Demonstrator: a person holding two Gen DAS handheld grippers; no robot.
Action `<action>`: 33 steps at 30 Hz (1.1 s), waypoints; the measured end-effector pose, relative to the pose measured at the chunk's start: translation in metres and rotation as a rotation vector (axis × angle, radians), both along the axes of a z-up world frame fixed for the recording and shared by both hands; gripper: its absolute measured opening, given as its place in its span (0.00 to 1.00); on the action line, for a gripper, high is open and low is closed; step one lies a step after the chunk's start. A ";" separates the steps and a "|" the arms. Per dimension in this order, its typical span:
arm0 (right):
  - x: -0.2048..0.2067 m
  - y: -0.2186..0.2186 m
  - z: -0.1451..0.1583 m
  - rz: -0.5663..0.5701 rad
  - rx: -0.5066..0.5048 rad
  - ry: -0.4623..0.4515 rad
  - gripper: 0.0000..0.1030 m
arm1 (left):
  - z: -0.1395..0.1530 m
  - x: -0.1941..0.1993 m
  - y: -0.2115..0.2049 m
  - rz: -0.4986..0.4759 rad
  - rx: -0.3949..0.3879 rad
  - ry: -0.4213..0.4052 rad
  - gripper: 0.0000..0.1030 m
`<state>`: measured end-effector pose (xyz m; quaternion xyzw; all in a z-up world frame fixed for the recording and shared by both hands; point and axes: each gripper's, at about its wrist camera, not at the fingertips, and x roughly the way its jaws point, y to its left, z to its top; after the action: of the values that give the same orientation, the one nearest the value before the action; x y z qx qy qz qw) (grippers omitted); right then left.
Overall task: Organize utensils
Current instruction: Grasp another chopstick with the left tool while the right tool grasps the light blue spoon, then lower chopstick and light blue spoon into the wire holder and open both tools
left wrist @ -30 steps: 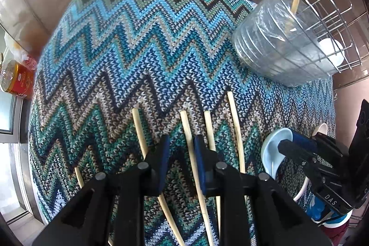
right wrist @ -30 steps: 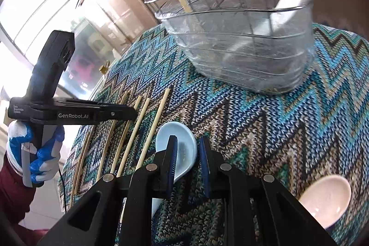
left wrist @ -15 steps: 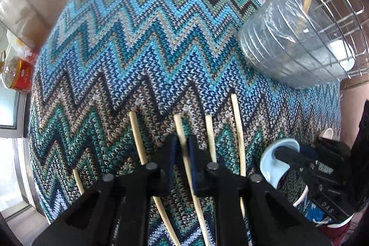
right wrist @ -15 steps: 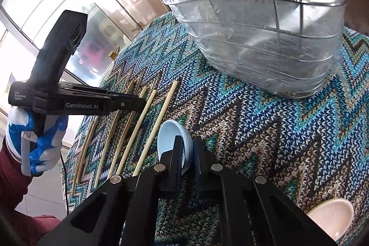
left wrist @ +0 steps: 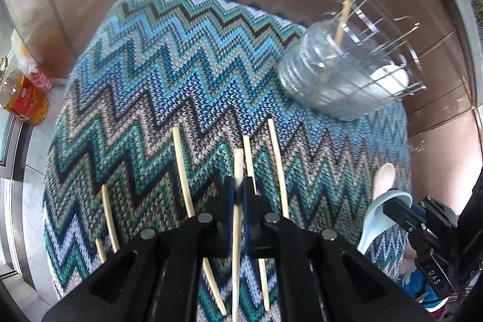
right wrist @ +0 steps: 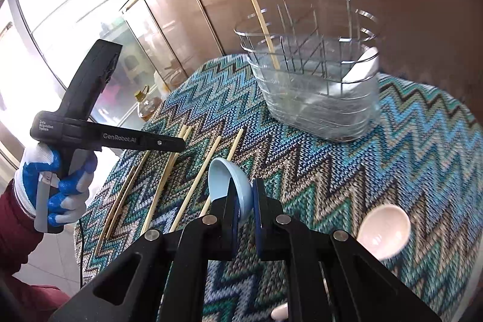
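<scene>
1. The left gripper has its fingers pinched on a single bamboo chopstick — the stick runs lengthwise through the narrow slot between the blue pads, its blunt tip jutting past the fingertips and its tail trailing back under the gripper body.
2. The other loose chopsticks lie on the zigzag knit cloth covering the tabletop, roughly parallel: some to the left of the fingers, two just to the right.
3. The right gripper is closed on a pale blue ceramic spoon; the pads press the bowl from either side, the bowl tilted on edge with its hollow facing left and its rim standing above the fingertips.
4. In the left wrist view that same spoon shows at the lower right, clamped at the bowl, the handle hanging down clear of the cloth.
5. A pink spoon rests on the cloth to the right of the right gripper, well apart from its fingers.
6. The wire utensil rack with a clear plastic liner stands at the far side of the tabletop; one chopstick leans inside its left part and a white spoon sits at its right end.
7. A gloved hand in blue and white grips the left gripper's handle — a dark red sleeve behind it.
</scene>
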<state>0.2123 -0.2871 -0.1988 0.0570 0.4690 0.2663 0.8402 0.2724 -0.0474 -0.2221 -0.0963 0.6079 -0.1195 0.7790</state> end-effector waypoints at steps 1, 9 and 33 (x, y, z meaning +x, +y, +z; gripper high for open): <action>-0.006 -0.001 0.005 -0.010 -0.003 -0.012 0.08 | 0.003 0.000 0.001 0.001 -0.011 -0.008 0.04; -0.036 -0.012 0.037 -0.065 -0.013 -0.076 0.08 | 0.043 -0.048 0.016 -0.010 -0.053 -0.079 0.04; -0.010 -0.034 0.153 -0.382 -0.028 -0.537 0.08 | 0.225 -0.031 -0.013 0.011 -0.191 -0.576 0.04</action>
<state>0.2024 -0.3213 -0.0463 0.0603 0.2150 0.1029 0.9693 0.2417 -0.0601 0.0029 -0.1347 0.3476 -0.1943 0.9074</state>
